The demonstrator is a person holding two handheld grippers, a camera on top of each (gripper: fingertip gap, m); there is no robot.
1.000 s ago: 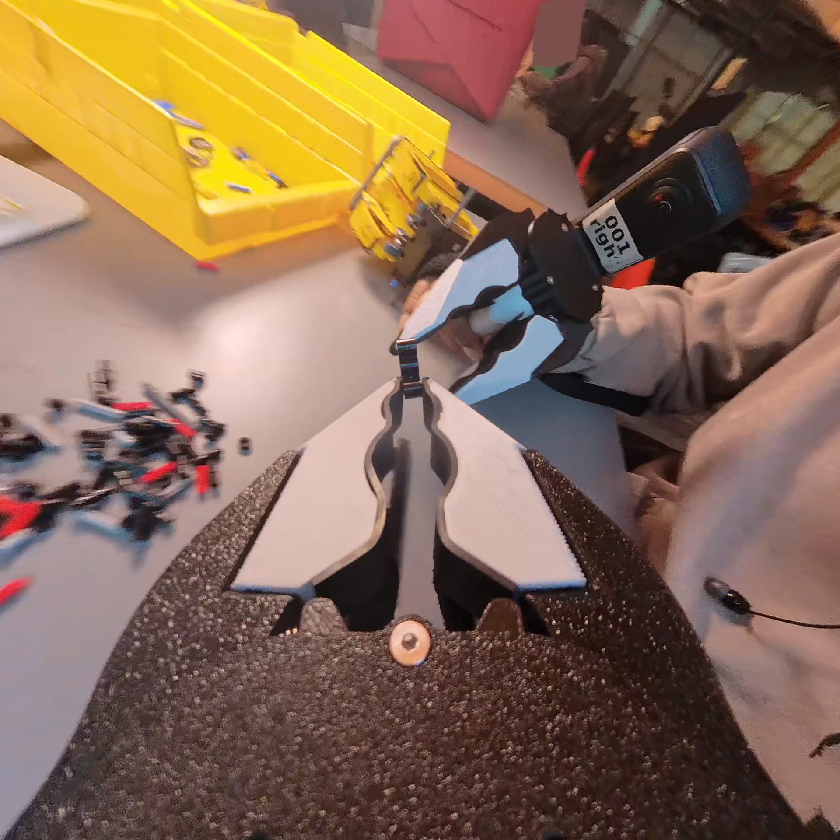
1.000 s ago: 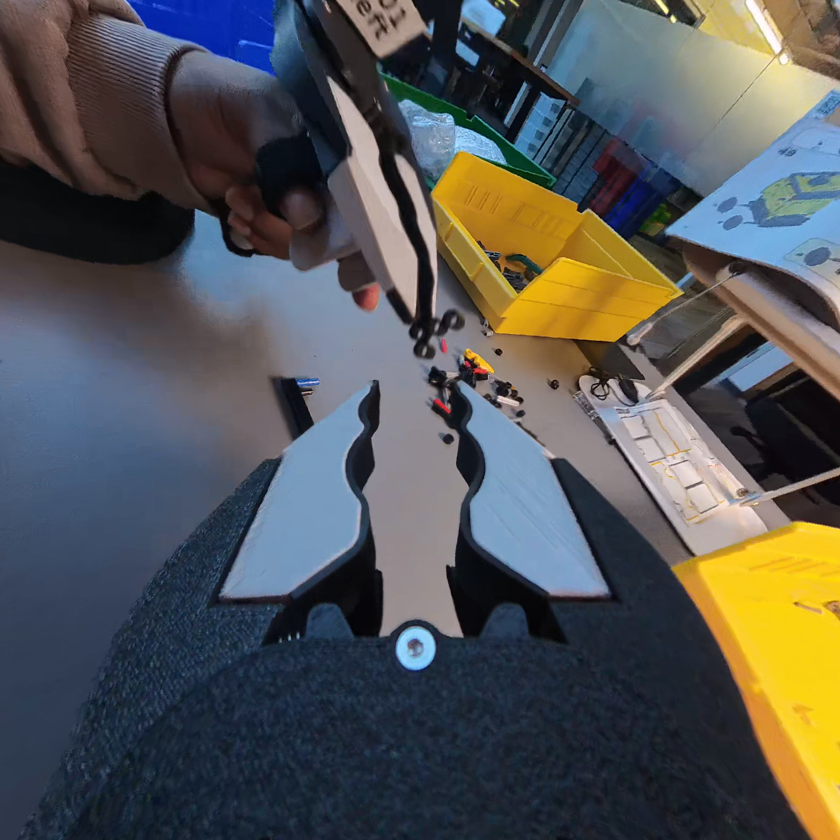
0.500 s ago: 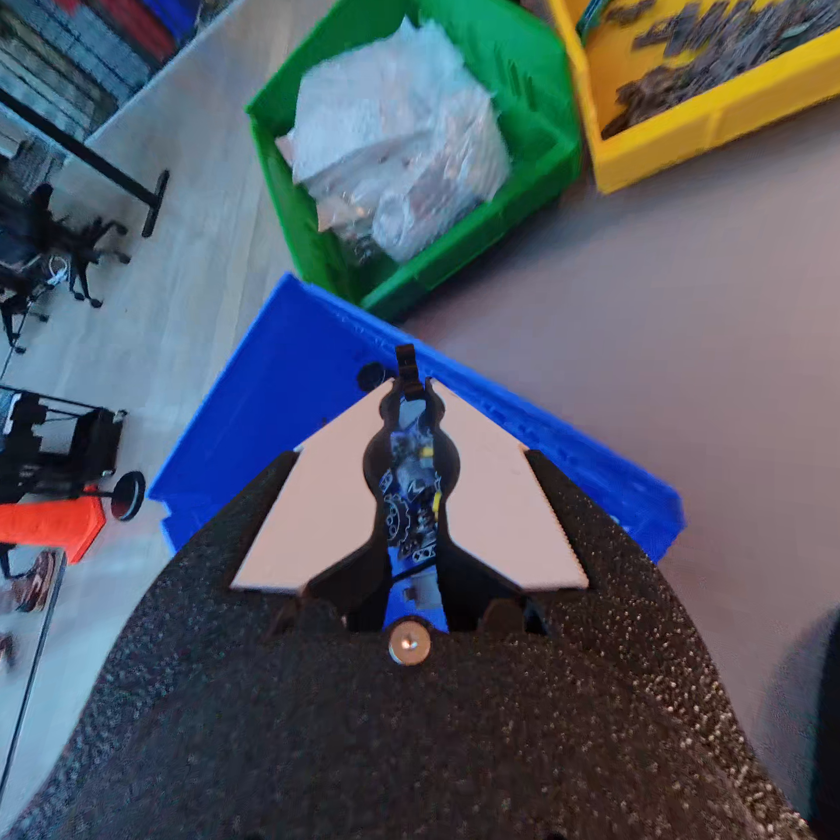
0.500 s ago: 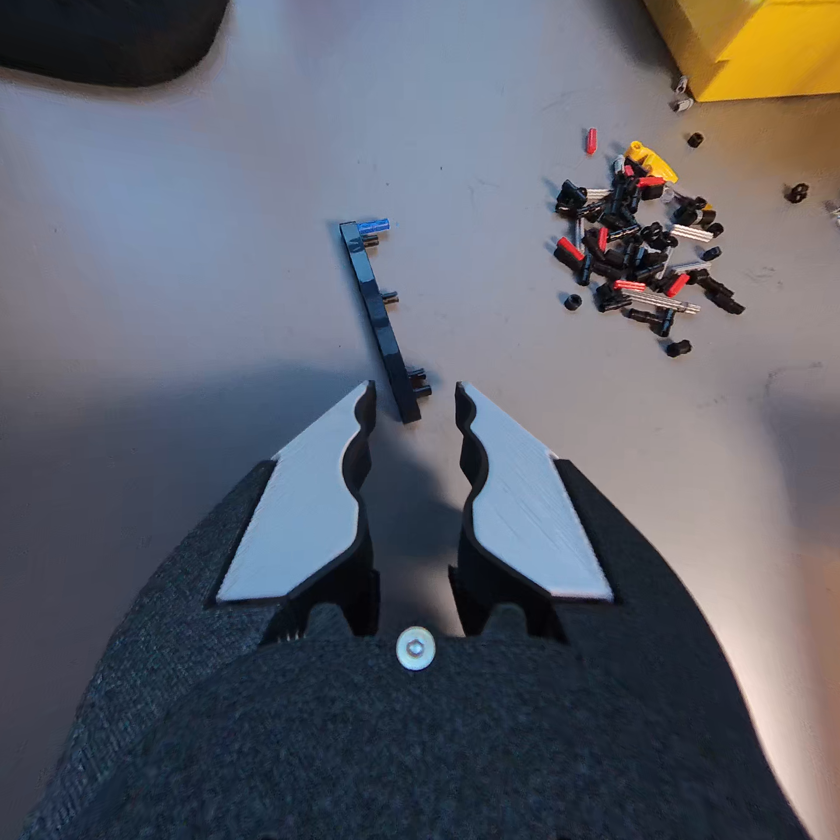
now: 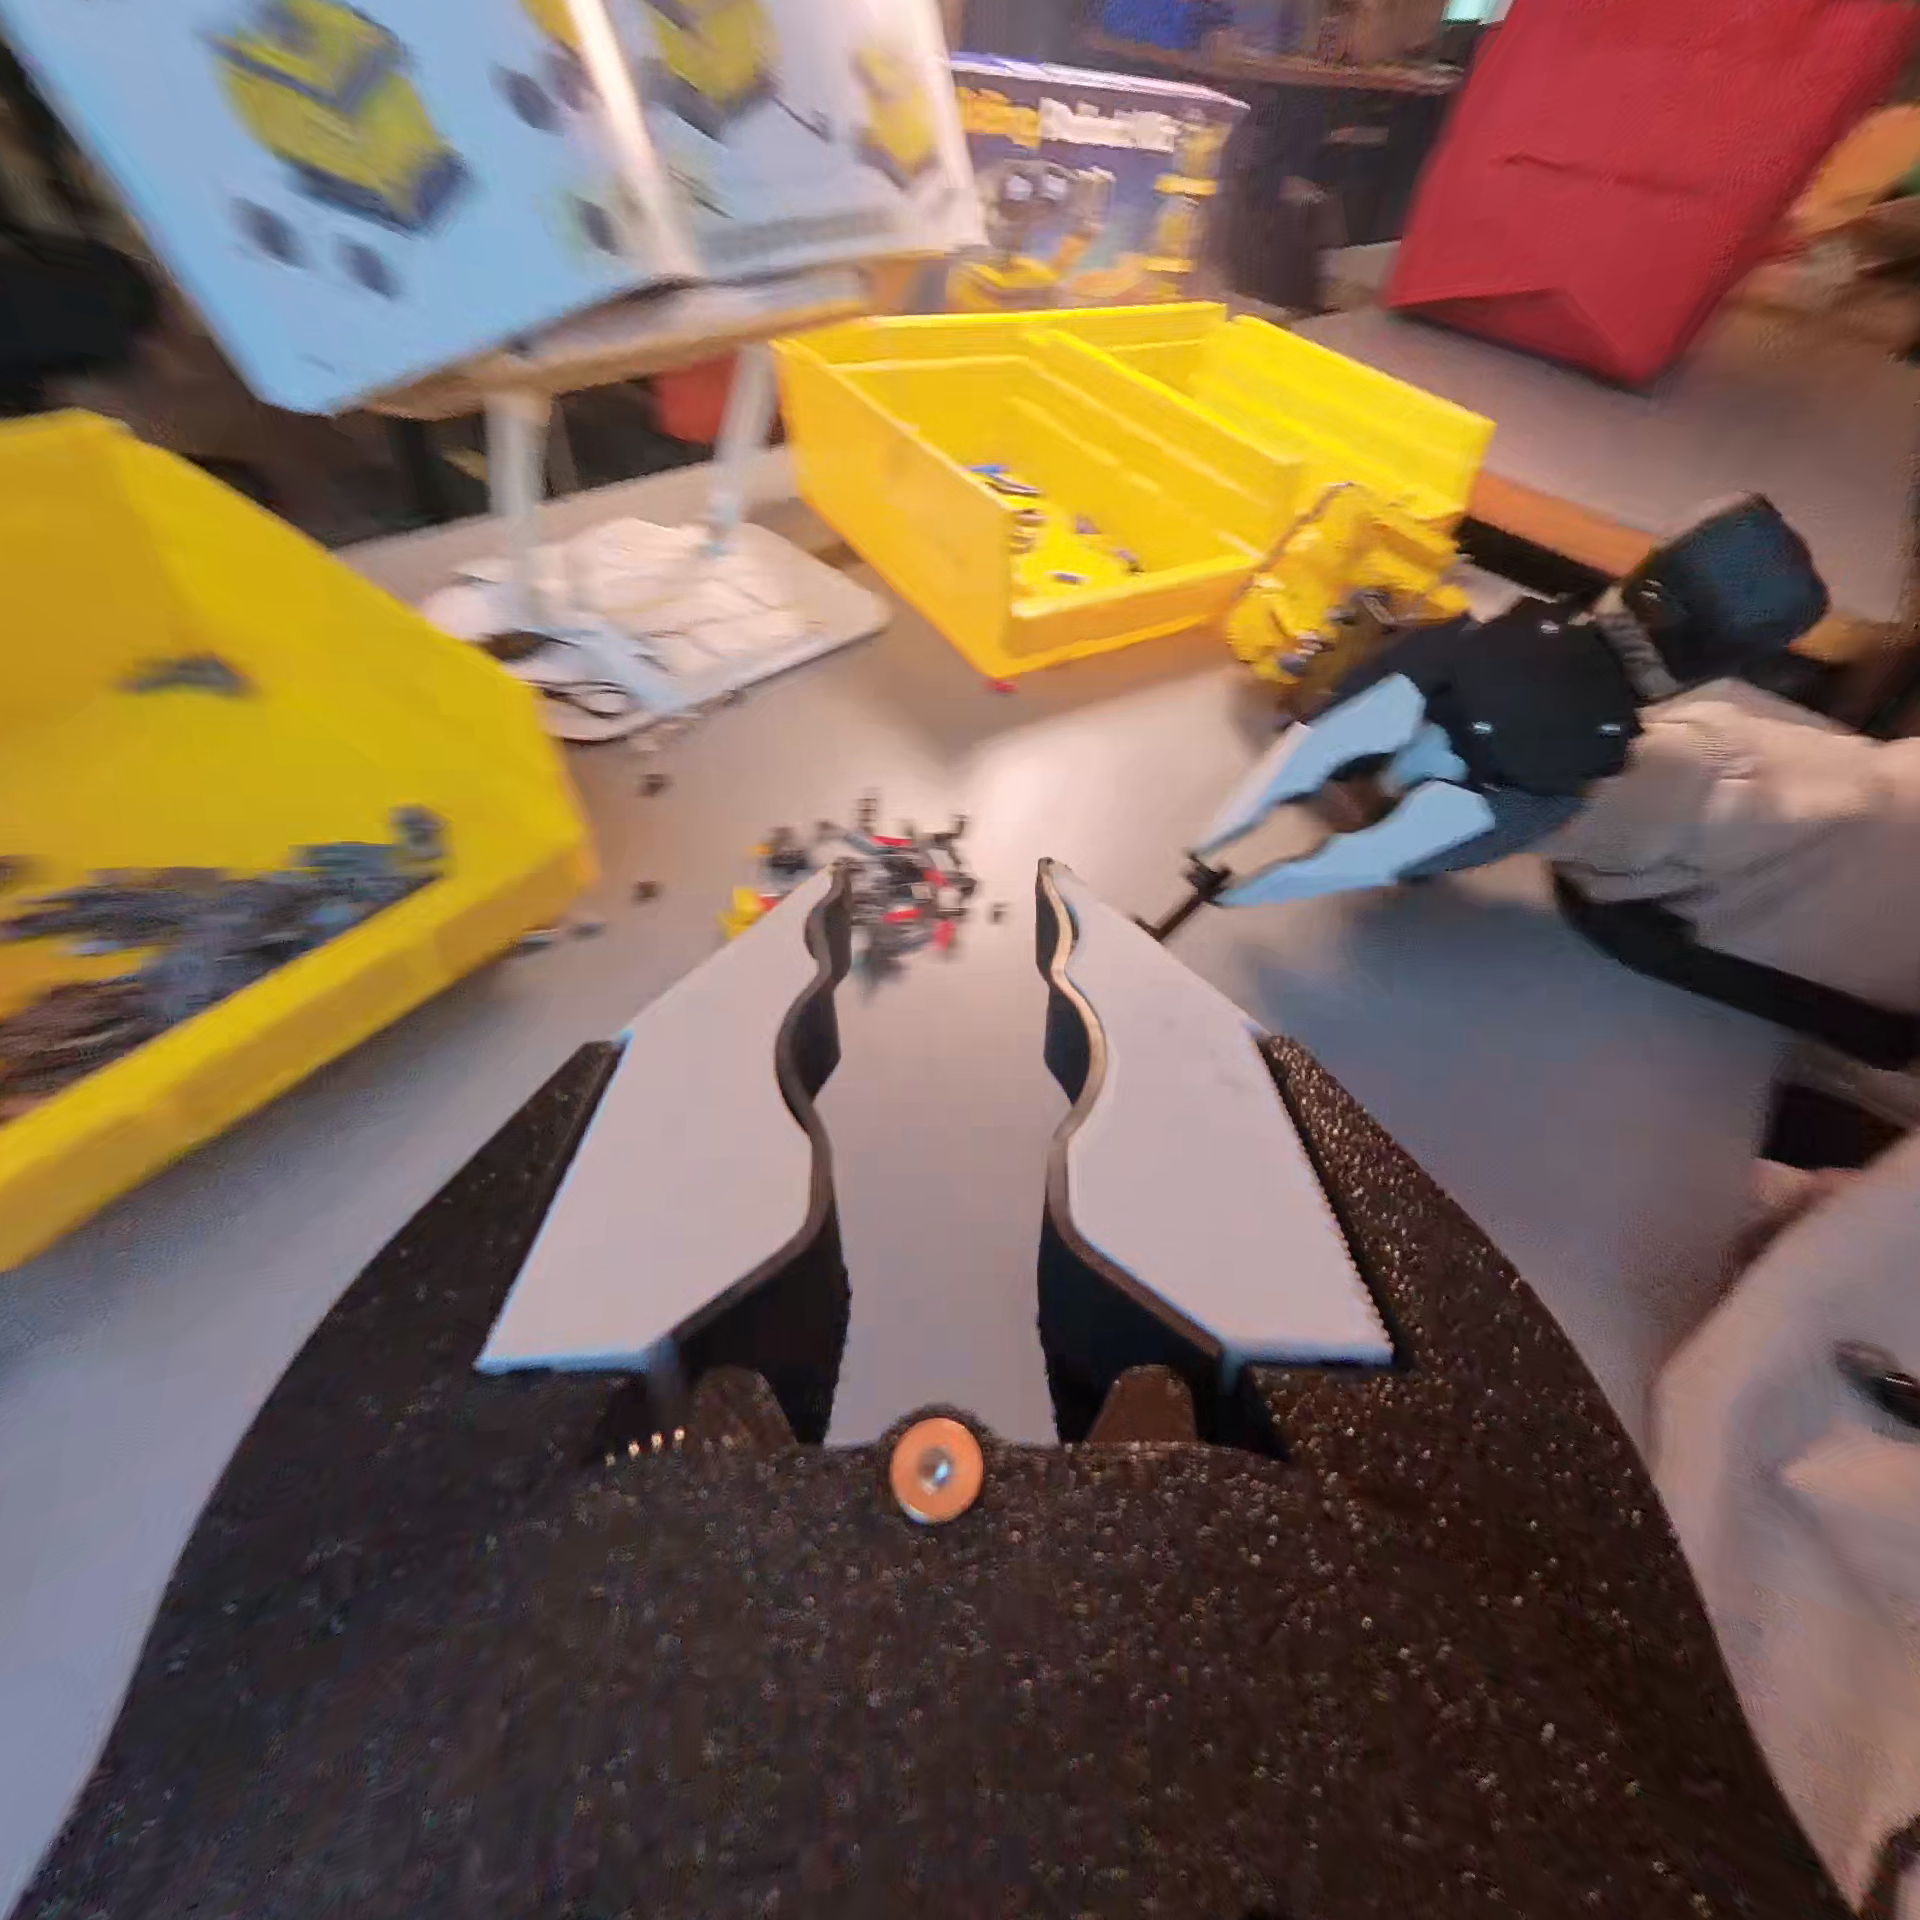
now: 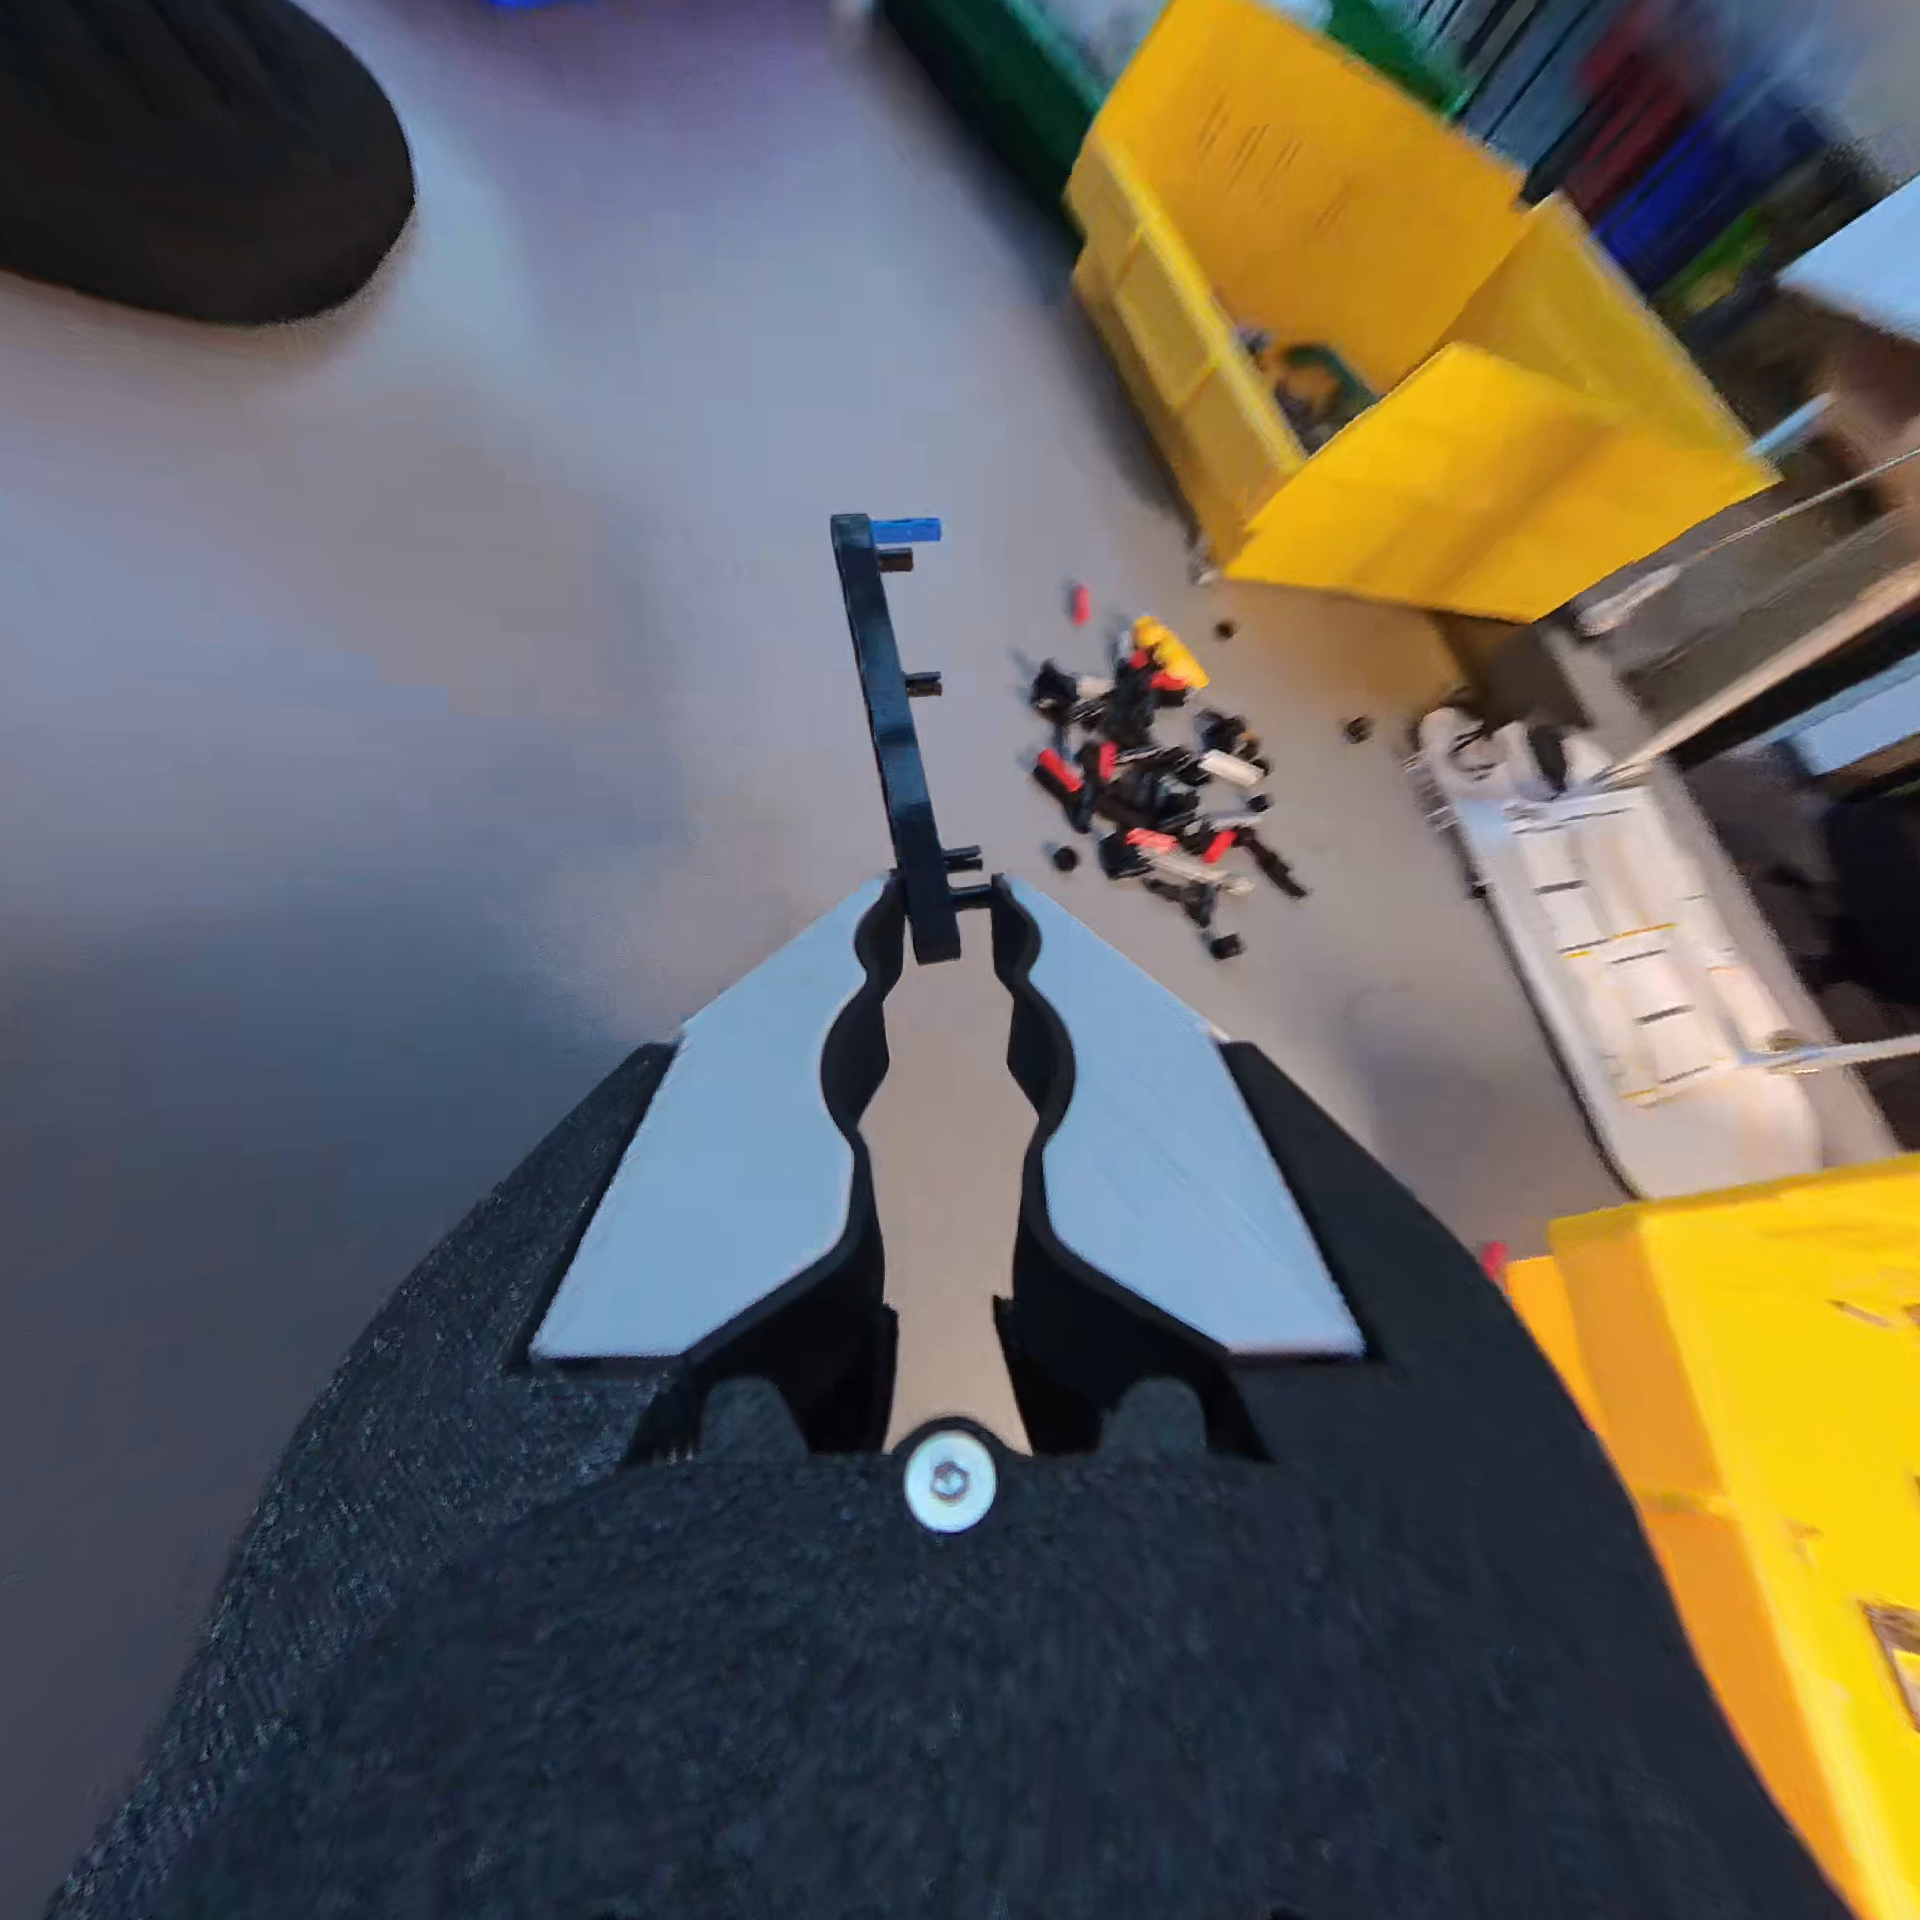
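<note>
Tongs in your right hand [image 6: 943, 894] pinch a black pinned beam [image 6: 896, 727] by its near end. Your left tongs [image 5: 940, 883] gape empty above the table [image 5: 1455, 1039], facing a pile of small pieces [image 5: 883, 862].

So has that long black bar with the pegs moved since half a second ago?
Yes. The black beam lay flat on the grey table, left of the pile of small parts; now the right gripper pinches its near end.

Bare grey table [image 6: 520, 675] lies left of the small-parts pile [image 6: 1148, 784]; yellow bins [image 6: 1382, 416] wall the right
</note>
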